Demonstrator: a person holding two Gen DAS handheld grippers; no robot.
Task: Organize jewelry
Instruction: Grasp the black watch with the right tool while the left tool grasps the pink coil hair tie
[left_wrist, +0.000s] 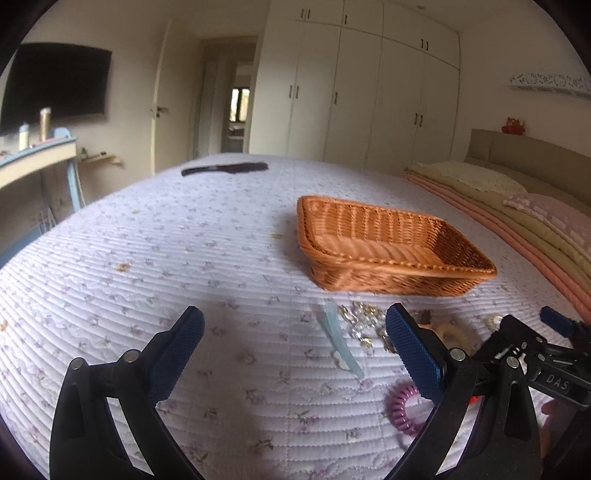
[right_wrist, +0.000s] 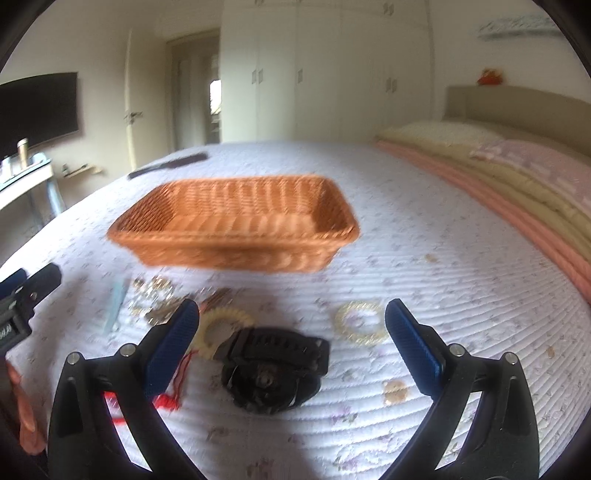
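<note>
An empty orange wicker basket (left_wrist: 391, 247) (right_wrist: 236, 225) sits on the quilted bed. In front of it lie jewelry pieces: a gold chain pile (left_wrist: 364, 323) (right_wrist: 153, 295), a pale blue hair clip (left_wrist: 340, 339) (right_wrist: 114, 302), a purple coil hair tie (left_wrist: 404, 408), a yellow ring (right_wrist: 225, 328), a gold bracelet (right_wrist: 360, 323), a black watch (right_wrist: 273, 369) and red thread (right_wrist: 170, 400). My left gripper (left_wrist: 295, 347) is open above the quilt, left of the pile. My right gripper (right_wrist: 291, 341) (left_wrist: 532, 332) is open, with the watch between its fingers.
A black comb (left_wrist: 225, 168) lies at the bed's far side. Folded blankets and pillows (left_wrist: 517, 206) line the right edge. A desk (left_wrist: 33, 158) and wardrobe (left_wrist: 369, 92) stand beyond the bed. A small gold earring (right_wrist: 395, 391) lies near my right finger.
</note>
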